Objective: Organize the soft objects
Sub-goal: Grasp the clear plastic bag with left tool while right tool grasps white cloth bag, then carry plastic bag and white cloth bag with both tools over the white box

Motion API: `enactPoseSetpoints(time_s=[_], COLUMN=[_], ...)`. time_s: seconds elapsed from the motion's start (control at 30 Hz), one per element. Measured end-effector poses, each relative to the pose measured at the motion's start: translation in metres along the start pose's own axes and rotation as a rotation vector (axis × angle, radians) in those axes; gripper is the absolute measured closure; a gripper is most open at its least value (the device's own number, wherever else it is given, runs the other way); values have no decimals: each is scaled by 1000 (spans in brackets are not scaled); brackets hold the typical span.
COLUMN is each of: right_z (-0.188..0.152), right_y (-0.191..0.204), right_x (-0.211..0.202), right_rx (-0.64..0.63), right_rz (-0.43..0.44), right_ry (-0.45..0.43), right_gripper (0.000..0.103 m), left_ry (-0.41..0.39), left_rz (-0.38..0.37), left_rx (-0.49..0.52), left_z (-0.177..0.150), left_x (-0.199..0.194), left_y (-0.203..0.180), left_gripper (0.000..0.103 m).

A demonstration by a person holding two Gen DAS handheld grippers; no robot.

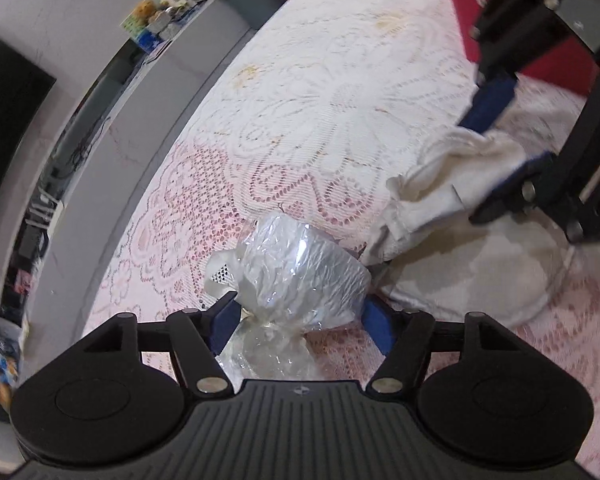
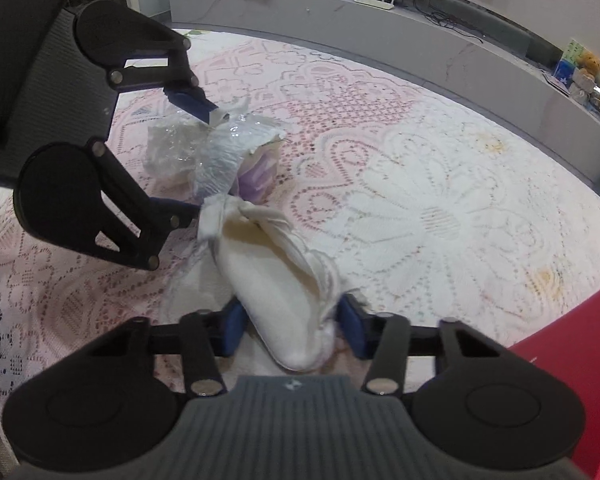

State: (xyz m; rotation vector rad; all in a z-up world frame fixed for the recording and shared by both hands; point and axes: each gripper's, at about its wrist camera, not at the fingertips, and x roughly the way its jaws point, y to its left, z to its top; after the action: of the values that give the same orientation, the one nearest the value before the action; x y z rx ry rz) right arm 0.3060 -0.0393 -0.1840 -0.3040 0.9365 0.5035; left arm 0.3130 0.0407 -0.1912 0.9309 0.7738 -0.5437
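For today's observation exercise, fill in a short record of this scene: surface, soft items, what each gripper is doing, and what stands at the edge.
surface: lace tablecloth, white and pink
item 1: plastic-wrapped bundle, crinkled clear film
item 2: white cloth, bunched
left gripper: jaws around the plastic-wrapped bundle, pads not clearly pressing
right gripper: shut on the white cloth
edge: red box beside the right gripper
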Motion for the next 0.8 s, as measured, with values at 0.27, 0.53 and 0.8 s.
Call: enactPoseSetpoints(time_s=[0.27, 0.53, 0.8], right_z=[-1, -2, -16], right_y=[5, 17, 36], right_x=[-7, -43, -106], right_rx=[-54, -51, -33], right_rz=[-76, -118, -148], right_ry=[-15, -91, -194], right_gripper=[92, 94, 94], left_ry=[2, 15, -58], left_rz=[63, 171, 243], left_rx=[-61, -191, -404], left_z=[1, -1, -10], left_x=[-13, -55, -122], left_y=[-7, -8, -20], left_gripper=[40, 42, 43])
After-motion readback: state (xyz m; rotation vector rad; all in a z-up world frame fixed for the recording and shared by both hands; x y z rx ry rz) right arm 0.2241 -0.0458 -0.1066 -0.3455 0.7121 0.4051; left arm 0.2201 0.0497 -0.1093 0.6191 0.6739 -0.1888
